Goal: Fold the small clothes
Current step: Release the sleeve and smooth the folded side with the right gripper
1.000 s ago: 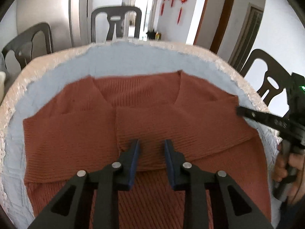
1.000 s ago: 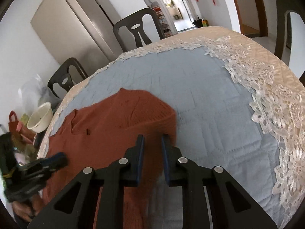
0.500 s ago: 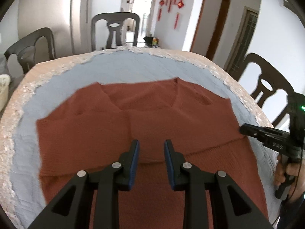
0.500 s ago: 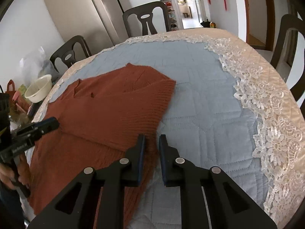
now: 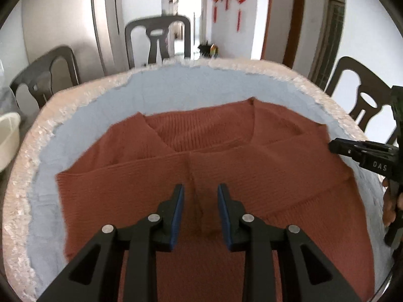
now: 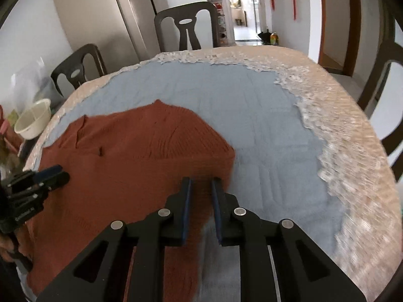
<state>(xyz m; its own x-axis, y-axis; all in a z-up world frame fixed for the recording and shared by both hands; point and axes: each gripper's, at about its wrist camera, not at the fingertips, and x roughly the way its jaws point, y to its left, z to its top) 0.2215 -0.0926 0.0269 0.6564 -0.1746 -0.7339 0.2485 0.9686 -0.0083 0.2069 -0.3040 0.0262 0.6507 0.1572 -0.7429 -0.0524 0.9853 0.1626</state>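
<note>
**Both sleeves folded in, grippers hanging over the sweater**

Since a second ago the right gripper [image 6: 200,188] has swung from beyond the sweater's right-hand border back over that border, with a roll of the wrist, while the left gripper [image 5: 200,196] has barely shifted and hangs above the middle of the sweater [image 5: 201,176]. Right jaws closed a little and then reopened within that second; knit shows through the narrow gap, but I cannot tell whether the pads press on it. Left jaws stand a modest way apart, with a low ridge of knit showing in the gap below them, apparently not gripped.

The rust-red sweater lies flat on the blue quilted cloth [image 6: 264,115], neckline at the far side, both sleeves already laid across the chest so their cuffs meet near the centre. As a judgement, the sleeve folds look done and the next fold would bring hem and collar together.

Beyond the sweater's neckline and off its right border there is plenty of bare blue cloth before the lace trim [image 6: 327,136]. Off its left border the blue margin is narrower. A white bowl [image 6: 31,120] sits past the table edge on that side, well apart from the sweater, and chairs [image 5: 157,40] ring the far edge.
</note>
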